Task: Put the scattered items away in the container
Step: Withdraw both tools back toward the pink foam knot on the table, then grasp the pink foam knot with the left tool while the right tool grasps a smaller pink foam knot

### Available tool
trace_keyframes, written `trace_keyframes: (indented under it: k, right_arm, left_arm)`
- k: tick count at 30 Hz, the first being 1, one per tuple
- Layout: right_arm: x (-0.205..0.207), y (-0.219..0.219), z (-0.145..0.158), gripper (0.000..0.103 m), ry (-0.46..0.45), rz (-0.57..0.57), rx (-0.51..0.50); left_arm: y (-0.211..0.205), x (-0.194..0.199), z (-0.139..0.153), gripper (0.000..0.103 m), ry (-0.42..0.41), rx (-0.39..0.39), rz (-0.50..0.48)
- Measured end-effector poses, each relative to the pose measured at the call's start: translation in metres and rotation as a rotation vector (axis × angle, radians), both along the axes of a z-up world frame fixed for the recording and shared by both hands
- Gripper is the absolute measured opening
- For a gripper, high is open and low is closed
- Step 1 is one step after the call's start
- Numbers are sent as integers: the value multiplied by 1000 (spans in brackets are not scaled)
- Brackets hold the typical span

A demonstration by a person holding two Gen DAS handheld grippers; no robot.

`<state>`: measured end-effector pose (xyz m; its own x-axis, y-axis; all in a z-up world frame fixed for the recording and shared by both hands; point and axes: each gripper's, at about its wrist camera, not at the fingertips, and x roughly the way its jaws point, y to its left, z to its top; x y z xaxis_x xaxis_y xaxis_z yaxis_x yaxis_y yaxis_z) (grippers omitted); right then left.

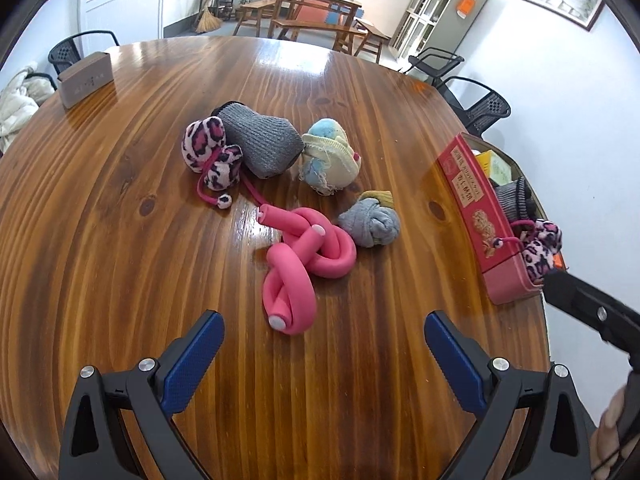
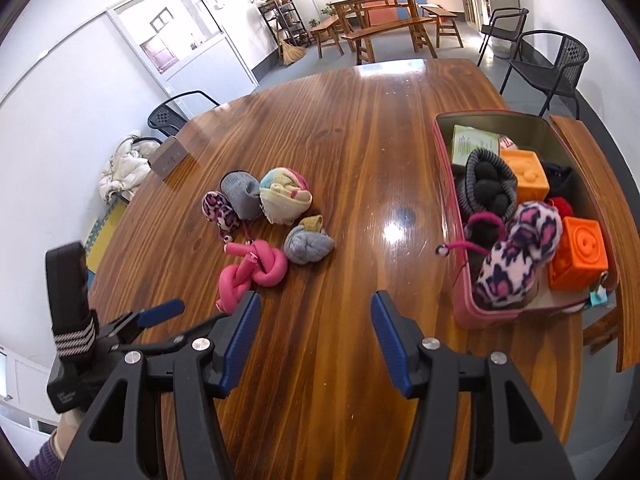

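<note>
- The pink tin (image 2: pixel 460 312) sits at the right side of the bench (image 2: pixel 360 160), its lid off, already holding orange blocks (image 2: pixel 580 256), a striped sock bundle (image 2: pixel 486 184) and a leopard-print plush (image 2: pixel 516 256).
- Left of the tin, well apart from it, a cluster lies on the bench: a knotted pink foam roller (image 1: pixel 304 256), a grey sock ball (image 1: pixel 370 224), a cream sock ball (image 1: pixel 330 160), a grey knit pouch (image 1: pixel 264 140) and a second leopard plush (image 1: pixel 210 148).
- The left tongs (image 1: pixel 322 344) stand wide and hold nothing, just short of the roller.
- The right tongs (image 2: pixel 316 332) are also wide and hold nothing, between the cluster and the tin.
</note>
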<state>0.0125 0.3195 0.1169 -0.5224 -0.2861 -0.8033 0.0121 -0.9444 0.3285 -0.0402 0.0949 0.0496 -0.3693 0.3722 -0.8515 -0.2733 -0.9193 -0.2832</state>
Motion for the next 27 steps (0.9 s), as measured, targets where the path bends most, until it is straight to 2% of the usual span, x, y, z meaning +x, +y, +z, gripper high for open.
trace_keyframes:
  k: [11, 12, 14, 15, 16, 17, 18, 19, 27]
  right_arm:
    - [8, -4, -6, 62, -30, -109, 17]
    - [8, -5, -7, 62, -31, -113, 19]
    - [9, -8, -8, 62, -35, -121, 21]
    - [8, -10, -9, 62, -37, -124, 23]
    - [8, -12, -10, 62, -39, -127, 25]
    - [7, -14, -11, 62, -41, -130, 27]
    - [6, -17, -13, 62, -43, -133, 28]
    - [5, -20, -14, 62, -44, -133, 28]
    - [-11, -56, -23, 62, -53, -65, 36]
  left_arm:
    - [7, -28, -28, 101, -44, -44, -59]
    - [7, -29, -29, 99, -44, -49, -66]
    - [7, -31, -35, 81, -59, -53, -84]
    - [6, -33, -40, 63, -81, -52, -96]
    - [5, -33, -42, 57, -95, -50, -98]
    - [2, -33, -40, 56, -79, -44, -97]
    - [-1, -33, -39, 48, -85, -38, -98]
    - [-5, -32, -39, 36, -86, -32, -97]
    - [-56, -27, -22, 35, -68, 8, -40]
